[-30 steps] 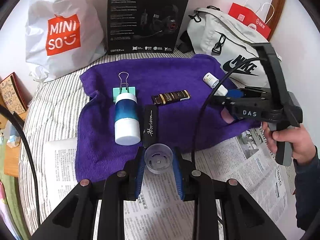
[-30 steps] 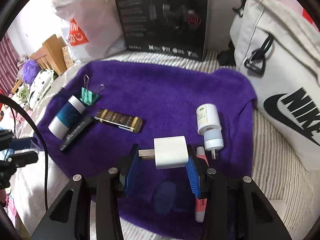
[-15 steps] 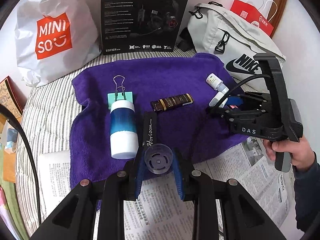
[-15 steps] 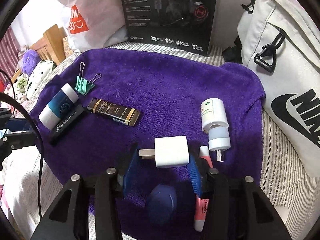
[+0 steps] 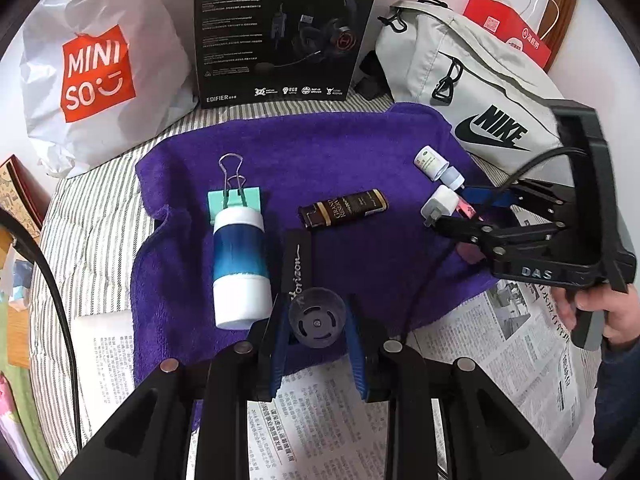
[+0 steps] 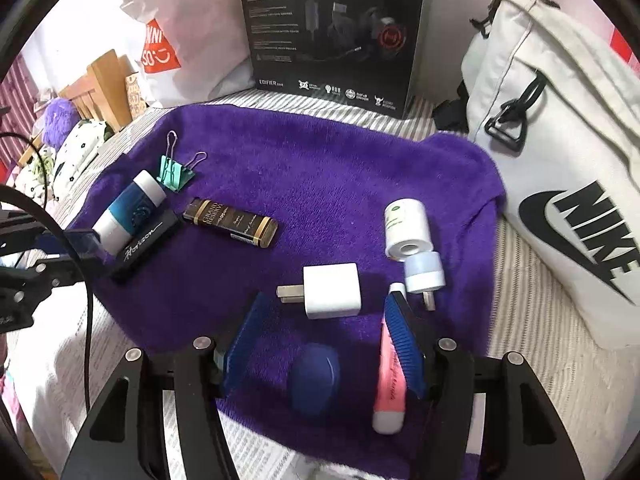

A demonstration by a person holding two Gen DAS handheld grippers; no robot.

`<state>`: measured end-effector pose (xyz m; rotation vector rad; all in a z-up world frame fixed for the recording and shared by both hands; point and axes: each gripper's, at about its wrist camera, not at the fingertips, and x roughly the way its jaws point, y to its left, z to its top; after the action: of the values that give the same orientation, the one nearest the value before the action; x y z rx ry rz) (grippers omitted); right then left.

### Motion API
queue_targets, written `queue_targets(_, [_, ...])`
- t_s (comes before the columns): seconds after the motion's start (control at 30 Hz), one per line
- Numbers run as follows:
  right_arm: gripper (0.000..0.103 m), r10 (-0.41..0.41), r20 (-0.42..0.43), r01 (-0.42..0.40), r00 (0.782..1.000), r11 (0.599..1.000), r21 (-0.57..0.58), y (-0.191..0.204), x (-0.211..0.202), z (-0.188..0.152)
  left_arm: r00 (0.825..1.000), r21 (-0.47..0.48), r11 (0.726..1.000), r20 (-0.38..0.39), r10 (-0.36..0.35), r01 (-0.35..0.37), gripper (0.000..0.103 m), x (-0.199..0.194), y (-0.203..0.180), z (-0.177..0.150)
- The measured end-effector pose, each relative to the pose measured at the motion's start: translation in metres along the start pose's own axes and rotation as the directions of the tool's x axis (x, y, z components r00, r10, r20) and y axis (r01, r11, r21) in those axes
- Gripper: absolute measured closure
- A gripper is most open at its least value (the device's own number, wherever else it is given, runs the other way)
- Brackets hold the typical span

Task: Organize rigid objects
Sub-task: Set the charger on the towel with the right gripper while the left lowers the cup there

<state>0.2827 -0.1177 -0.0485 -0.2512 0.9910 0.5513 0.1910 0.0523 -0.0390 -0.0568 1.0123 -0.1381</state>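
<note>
My left gripper is shut on a small clear round cap, held over the near edge of the purple towel. My right gripper is open; the white charger plug lies free on the towel just ahead of its fingertips. On the towel lie a blue-and-white bottle, a teal binder clip, a black Horizon case, a brown lighter, a white tube, a pale blue plug, a pink tube and a blue oval lid.
The towel lies on a striped bed with newspaper at its near edge. Behind stand a Miniso bag, a black headset box, a white Nike bag and a red bag.
My right gripper opened and let go of the white charger plug, which now lies on the towel. My left gripper moved forward over the towel edge with the cap.
</note>
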Motion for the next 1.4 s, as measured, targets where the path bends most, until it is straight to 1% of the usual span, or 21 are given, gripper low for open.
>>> queue_targets(0.07, [0.040, -0.007, 0.014, 0.007, 1.000, 1.000, -0.001, -0.002, -0.007, -0.002, 1.000, 0.006, 1.000, 0.000, 0.002, -0.002, 0.077, 0.001, -0.003, 0.002])
queue_targets(0.17, [0.036, -0.007, 0.021, 0.006, 1.000, 1.000, 0.017, -0.008, -0.017, -0.007, 1.000, 0.009, 1.000, 0.000, -0.006, 0.006, 0.077, 0.004, -0.007, 0.006])
queue_targets(0.33, [0.036, -0.021, 0.007, 0.020, 1.000, 0.999, 0.038, -0.020, -0.024, -0.020, 1.000, 0.032, 0.999, -0.010, -0.017, 0.017, 0.077, 0.016, -0.018, 0.015])
queue_targets(0.47, [0.035, -0.002, 0.007, 0.002, 1.000, 0.998, 0.057, -0.024, -0.027, -0.027, 1.000, 0.041, 0.999, -0.020, -0.015, 0.016, 0.077, 0.028, -0.022, 0.023])
queue_targets(0.67, [0.035, -0.004, 0.006, 0.004, 1.000, 0.999, 0.053, -0.023, -0.027, -0.027, 0.999, 0.051, 0.999, -0.040, -0.017, 0.019, 0.077, 0.044, -0.028, 0.029])
queue_targets(0.93, [0.035, 0.000, 0.005, -0.001, 1.000, 0.998, 0.064, -0.023, -0.030, -0.031, 0.998, 0.084, 0.996, -0.062, 0.006, 0.000, 0.077, 0.059, -0.034, 0.026])
queue_targets(1.07, [0.035, 0.001, 0.007, -0.002, 1.000, 0.997, 0.072, -0.023, -0.033, -0.034, 0.999, 0.092, 0.996, -0.052, 0.004, 0.001, 0.076, 0.058, -0.033, 0.022])
queue_targets(1.2, [0.035, 0.005, 0.013, -0.006, 1.000, 0.997, 0.077, -0.021, -0.037, -0.036, 0.999, 0.104, 0.995, -0.054, -0.003, 0.008, 0.068, 0.057, -0.035, 0.020])
queue_targets(1.33, [0.035, 0.001, 0.018, -0.003, 1.000, 0.997, 0.077, -0.020, -0.043, -0.040, 0.998, 0.102, 0.995, -0.068, -0.009, 0.016, 0.053, 0.056, -0.038, 0.019])
queue_targets(1.4, [0.035, -0.002, 0.019, 0.001, 1.000, 0.997, 0.082, -0.021, -0.047, -0.043, 0.998, 0.100, 0.995, -0.069, 0.002, 0.004, 0.050, 0.055, -0.039, 0.018])
